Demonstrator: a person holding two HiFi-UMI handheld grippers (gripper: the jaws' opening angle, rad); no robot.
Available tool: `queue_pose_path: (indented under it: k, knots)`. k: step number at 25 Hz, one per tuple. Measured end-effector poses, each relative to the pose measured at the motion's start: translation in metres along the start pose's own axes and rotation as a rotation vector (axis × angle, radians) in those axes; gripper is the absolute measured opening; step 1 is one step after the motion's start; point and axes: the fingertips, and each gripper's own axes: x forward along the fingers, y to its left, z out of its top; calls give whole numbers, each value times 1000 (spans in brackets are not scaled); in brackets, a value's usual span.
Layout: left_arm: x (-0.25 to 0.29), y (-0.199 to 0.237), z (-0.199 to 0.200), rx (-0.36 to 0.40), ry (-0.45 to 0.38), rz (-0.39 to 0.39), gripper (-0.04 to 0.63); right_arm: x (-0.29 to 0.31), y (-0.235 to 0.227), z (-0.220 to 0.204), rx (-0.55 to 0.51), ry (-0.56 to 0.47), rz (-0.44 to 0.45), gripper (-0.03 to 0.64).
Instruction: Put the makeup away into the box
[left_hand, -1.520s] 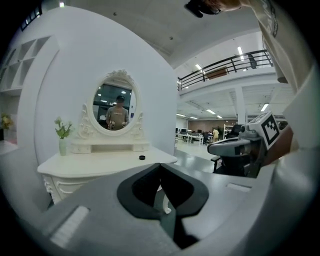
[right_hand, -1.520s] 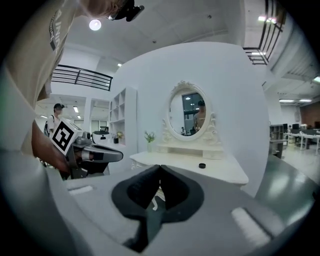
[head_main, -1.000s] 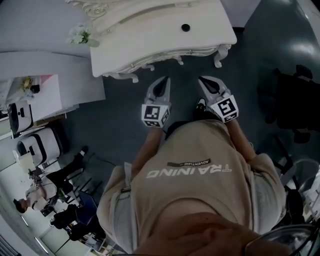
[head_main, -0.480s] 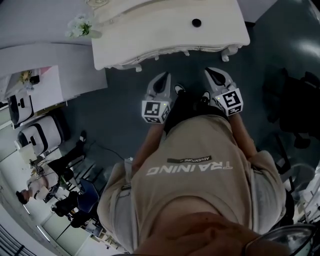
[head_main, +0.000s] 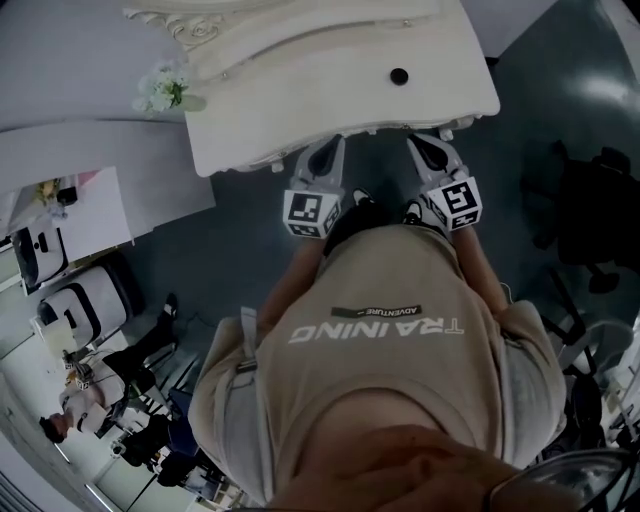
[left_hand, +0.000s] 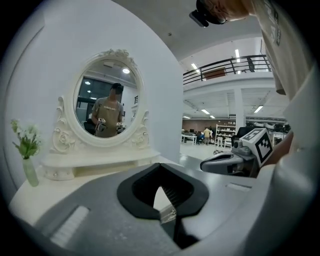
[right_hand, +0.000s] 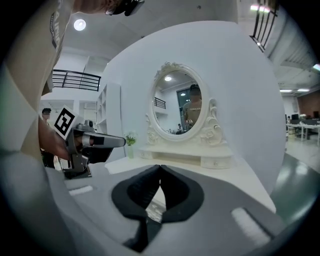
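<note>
Makeup (head_main: 399, 75) untouched; left claw (left_hand: 159, 175) and right claw (right_hand: 160, 167) shut.

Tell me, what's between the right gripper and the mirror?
A small round black thing on the white tabletop, seen in the head view.

Makeup item (head_main: 399, 75): one small, dark, round piece; its kind is too small to tell.
Pose: circular outline seen from above, apparently lying flat.
Location: on the white dressing table (head_main: 300, 95), in the right-hand part of the top, back from the front edge.
Contact: stands alone, nothing touching it.
</note>
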Motion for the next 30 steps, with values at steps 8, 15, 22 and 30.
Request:
queue_pose_path:
  k: [8, 15, 22, 30]
  knots:
    - [32, 46, 32, 30, -41, -104, 8, 39, -13, 37, -61, 5, -108, 3]
    - [43, 79, 14, 4, -42, -135, 8, 66, -12, 28, -49, 50, -134, 3]
    - [62, 113, -1, -28, -3, -22, 6, 98, -30, 30, -54, 51, -55, 3]
    - [132, 123, 23, 5, 47, 59, 8, 158, -100, 38, -166, 40, 72, 3]
